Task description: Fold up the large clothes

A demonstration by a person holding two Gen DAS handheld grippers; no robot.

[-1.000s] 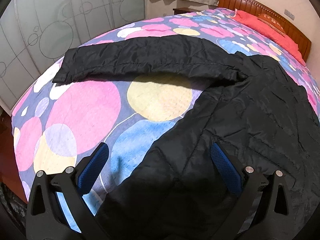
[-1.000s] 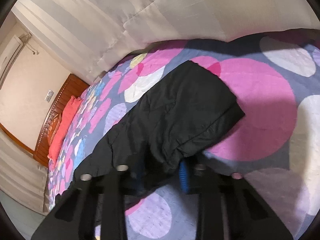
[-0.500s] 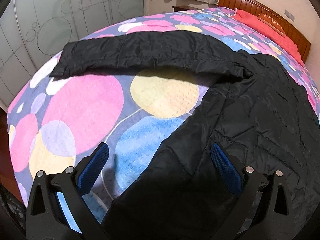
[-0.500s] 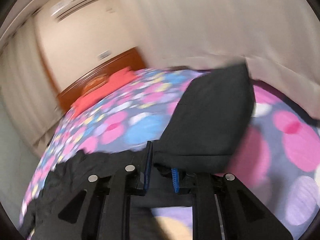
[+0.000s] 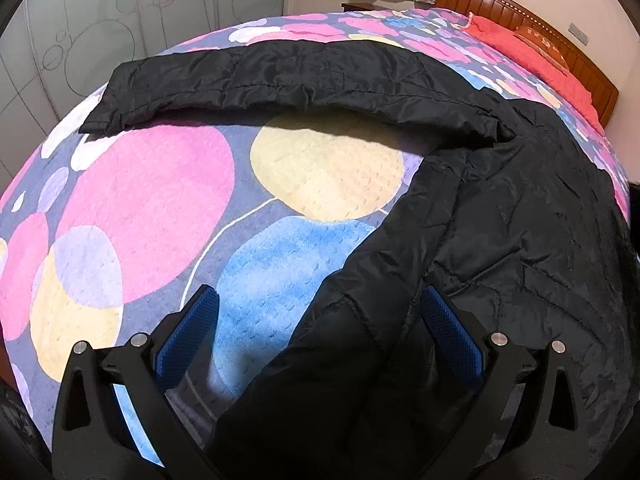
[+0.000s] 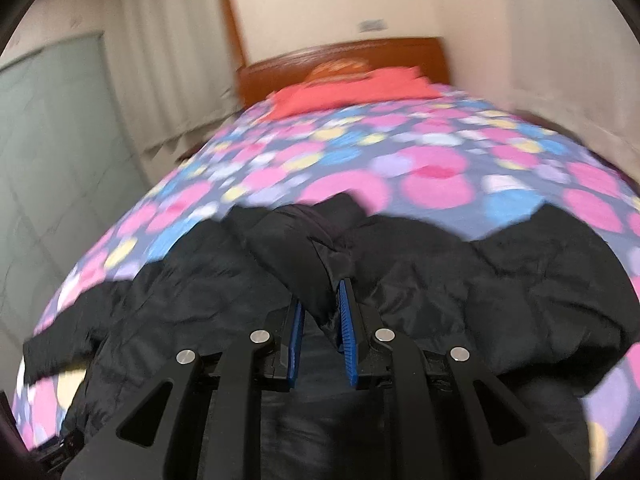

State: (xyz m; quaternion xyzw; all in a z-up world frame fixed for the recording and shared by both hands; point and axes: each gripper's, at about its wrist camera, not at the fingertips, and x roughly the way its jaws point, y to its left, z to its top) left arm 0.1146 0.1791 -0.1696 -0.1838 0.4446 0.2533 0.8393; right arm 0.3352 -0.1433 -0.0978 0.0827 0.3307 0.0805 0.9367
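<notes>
Sleeve fabric of the black jacket (image 6: 420, 280) sits pinched in the right tongs (image 6: 320, 312), likely for folding inward; the left tongs (image 5: 316, 320) hover spread over its hem on the bed (image 5: 152, 200), ready to grip.

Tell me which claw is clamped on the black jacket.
The right claw: its blue pads pinch a fold of the jacket. The left claw is spread wide open, gripping nothing.

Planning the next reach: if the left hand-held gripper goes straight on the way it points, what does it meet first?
Probably the black jacket: its edge already lies between the open fingers of the left hand-held gripper. Beyond lies bedspread, then the sleeve. Depth is unclear.
</notes>
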